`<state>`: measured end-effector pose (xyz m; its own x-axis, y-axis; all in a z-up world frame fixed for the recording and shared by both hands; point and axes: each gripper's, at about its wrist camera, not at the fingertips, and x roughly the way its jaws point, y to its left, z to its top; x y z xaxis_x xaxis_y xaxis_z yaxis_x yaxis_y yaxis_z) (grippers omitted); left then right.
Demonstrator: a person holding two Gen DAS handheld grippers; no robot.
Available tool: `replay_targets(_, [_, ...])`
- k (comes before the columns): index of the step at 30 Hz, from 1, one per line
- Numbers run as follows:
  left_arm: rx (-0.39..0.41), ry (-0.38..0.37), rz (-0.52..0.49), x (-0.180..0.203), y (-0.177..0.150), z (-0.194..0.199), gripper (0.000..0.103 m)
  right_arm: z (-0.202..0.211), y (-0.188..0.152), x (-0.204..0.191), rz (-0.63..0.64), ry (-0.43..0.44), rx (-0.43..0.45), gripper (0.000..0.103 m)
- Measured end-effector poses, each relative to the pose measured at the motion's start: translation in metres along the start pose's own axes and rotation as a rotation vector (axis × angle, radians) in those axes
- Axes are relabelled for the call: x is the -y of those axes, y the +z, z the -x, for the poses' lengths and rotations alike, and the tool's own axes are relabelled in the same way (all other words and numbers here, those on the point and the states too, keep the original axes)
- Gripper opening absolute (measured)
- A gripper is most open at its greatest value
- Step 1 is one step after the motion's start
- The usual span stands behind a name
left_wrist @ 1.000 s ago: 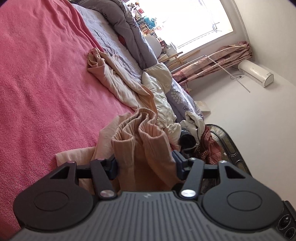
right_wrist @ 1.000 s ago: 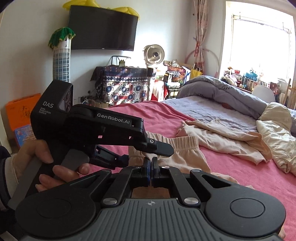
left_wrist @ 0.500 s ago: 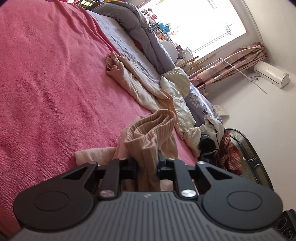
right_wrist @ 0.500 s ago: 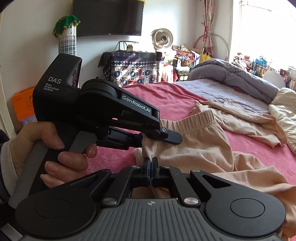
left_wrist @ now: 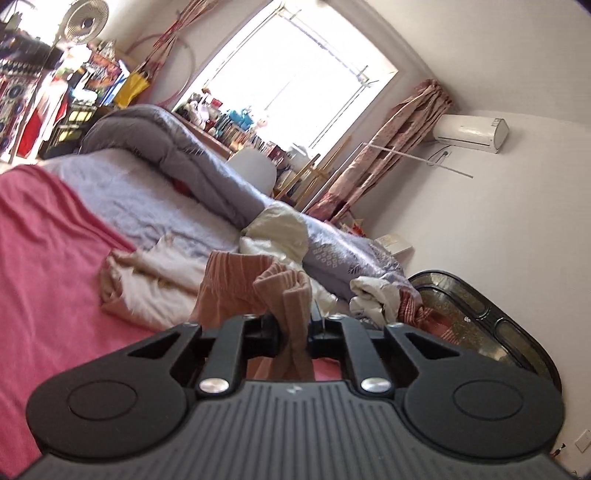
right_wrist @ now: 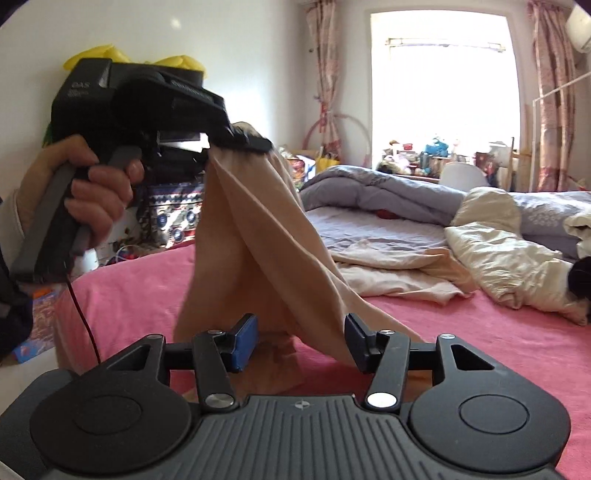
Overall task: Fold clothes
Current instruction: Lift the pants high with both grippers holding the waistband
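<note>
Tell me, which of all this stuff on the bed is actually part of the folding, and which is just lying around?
In the job:
- peach trousers, hanging from the left gripper, which is clamped on them
- right gripper, whose jaws have just been opening, cloth between but loose
- pink blanket, the work surface

Lying about:
- grey duvet
- cream bedding
- fan
- air conditioner
</note>
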<state>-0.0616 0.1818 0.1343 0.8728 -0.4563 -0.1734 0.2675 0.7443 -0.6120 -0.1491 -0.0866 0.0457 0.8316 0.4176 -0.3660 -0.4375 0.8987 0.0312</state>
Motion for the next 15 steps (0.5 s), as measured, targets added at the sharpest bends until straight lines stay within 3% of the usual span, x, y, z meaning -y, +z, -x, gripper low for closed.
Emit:
replay_targets(5, [0.092,-0.025,-0.090,0.059,0.050,-0.001,0.012,0.027,0.000,0.029,-0.061,-0.070,0.038,0.064])
replay_targets(10, [0.158,-0.055,-0.165,0.128,0.102,0.006,0.012,0.046,0.001,0.032,-0.007,-0.135,0.071,0.077])
replay_targets(15, [0.235,-0.068,-0.269,0.201,0.155,0.024,0.012,0.067,0.011,0.039,-0.033,-0.074,0.136,0.083])
